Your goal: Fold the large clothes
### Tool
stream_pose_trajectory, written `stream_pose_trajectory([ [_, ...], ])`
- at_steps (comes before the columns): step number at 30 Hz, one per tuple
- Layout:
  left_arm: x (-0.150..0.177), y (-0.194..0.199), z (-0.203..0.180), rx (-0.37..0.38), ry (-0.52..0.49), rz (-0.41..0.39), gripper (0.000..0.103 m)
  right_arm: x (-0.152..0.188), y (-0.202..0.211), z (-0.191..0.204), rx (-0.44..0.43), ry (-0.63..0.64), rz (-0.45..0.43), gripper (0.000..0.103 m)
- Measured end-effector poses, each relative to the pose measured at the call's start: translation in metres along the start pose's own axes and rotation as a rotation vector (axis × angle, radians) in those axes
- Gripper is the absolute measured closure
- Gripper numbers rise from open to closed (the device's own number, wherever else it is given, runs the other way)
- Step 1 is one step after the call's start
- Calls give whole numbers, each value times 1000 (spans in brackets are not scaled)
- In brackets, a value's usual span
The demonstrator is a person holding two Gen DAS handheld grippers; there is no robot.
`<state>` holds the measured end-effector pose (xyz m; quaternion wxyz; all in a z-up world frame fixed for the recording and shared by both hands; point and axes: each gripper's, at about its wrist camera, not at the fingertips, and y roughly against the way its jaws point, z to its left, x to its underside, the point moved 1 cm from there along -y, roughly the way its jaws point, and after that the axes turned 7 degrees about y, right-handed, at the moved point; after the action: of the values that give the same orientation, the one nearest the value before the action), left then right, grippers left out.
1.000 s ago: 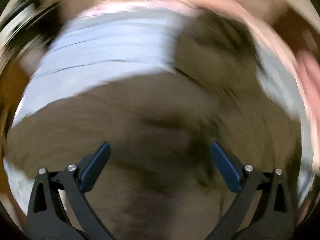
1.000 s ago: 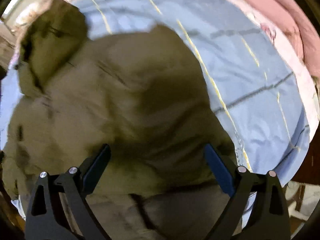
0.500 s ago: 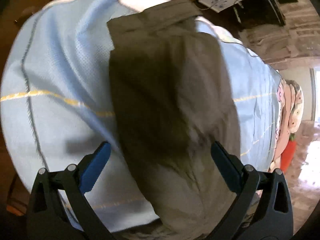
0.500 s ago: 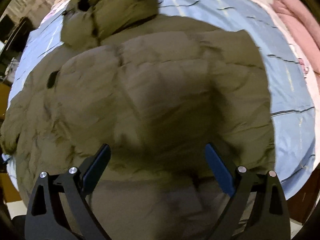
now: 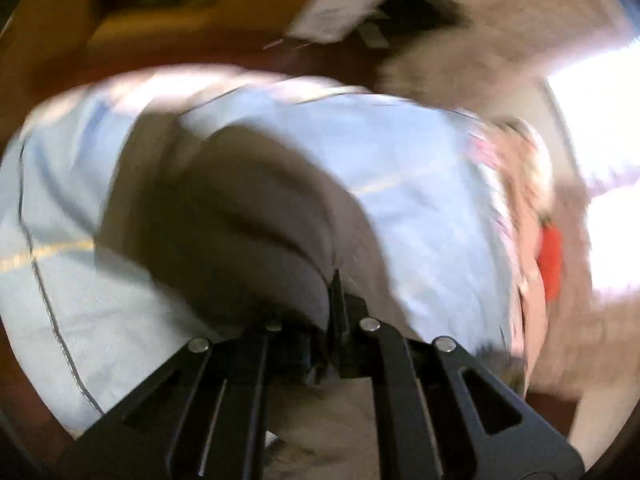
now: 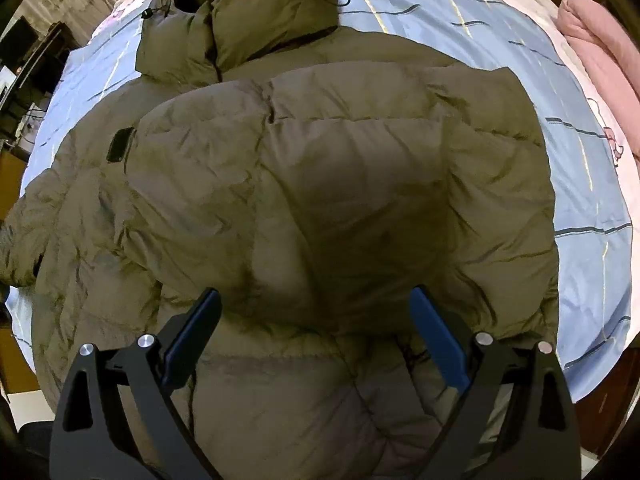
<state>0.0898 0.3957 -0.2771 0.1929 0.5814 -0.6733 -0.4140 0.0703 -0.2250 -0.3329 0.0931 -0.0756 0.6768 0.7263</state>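
Observation:
An olive puffer jacket (image 6: 320, 180) lies spread on a light blue bedsheet (image 6: 580, 160), hood (image 6: 248, 12) at the far end. One sleeve is folded across its chest. My right gripper (image 6: 316, 320) hovers over the jacket's lower middle, pointing steeply down, open, with nothing between its blue pads (image 6: 436, 336). The left wrist view is blurred by motion. There my left gripper (image 5: 332, 296) is shut, and a fold of the jacket's sleeve (image 5: 240, 220) bulges out from its closed jaws above the sheet (image 5: 420, 200).
A pink quilt (image 6: 600, 52) is bunched along the bed's right side. Brown wooden furniture (image 5: 120, 20) stands beyond the bed's far edge, and something orange-red (image 5: 550, 264) lies at the right. Dark shelving (image 6: 28, 64) stands past the bed's left corner.
My left gripper's jaws have closed on the sleeve that lay between them, and its view has swung and blurred. The right gripper stays open and has barely shifted in the last half second.

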Motion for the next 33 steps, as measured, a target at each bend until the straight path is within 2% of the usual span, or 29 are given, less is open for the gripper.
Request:
stream_pose_trajectory([
  [2,24,16,-50,90,-163,-11,96,-1,1,1,-5,-3,-6,8],
  [3,47,18,-84,154,-259,12,96,-2,2,1,-5,-4,-9,8],
  [6,113,24,-133,252,-449,137,96,-4,3,2,-7,-11,-16,8],
  [8,163,23,-156,269,-605,202,96,-5,3,1,-9,-15,-17,8],
  [10,230,19,-177,281,-804,290,96,-7,2,-1,-12,-26,-16,8],
  [11,248,17,-180,279,-851,315,96,-8,1,-2,-15,-34,-14,8],
  [15,355,-1,-178,212,-1157,456,96,-12,-1,-8,-25,-68,-8,8],
  [17,390,-12,-172,170,-1275,496,96,-13,-1,-11,-28,-85,-6,8],
  [19,412,-25,-166,127,-1372,508,94,-13,-2,-17,-38,-111,-4,8],
  [20,421,-20,-148,108,-1411,499,92,-14,-2,-20,-46,-126,-5,8],
  [22,431,-27,-139,74,-1469,497,87,-15,-1,-27,-104,-173,-18,8],
  [24,438,-29,-137,73,-1490,508,65,-20,-1,-36,-283,-243,-42,8],
  [25,440,-26,-136,84,-1500,518,41,-22,0,-40,-371,-284,-53,8],
  [26,442,-23,-139,99,-1511,514,30,-24,2,-42,-422,-313,-64,8],
  [28,448,-13,-143,135,-1558,464,28,-28,9,-47,-537,-368,-109,8],
  [30,448,-2,-140,162,-1595,444,28,-30,19,-45,-604,-381,-155,8],
  [32,441,1,-141,170,-1587,439,26,-33,25,-38,-632,-356,-168,7],
  [33,435,3,-139,160,-1566,445,25,-35,27,-32,-598,-328,-150,7],
])
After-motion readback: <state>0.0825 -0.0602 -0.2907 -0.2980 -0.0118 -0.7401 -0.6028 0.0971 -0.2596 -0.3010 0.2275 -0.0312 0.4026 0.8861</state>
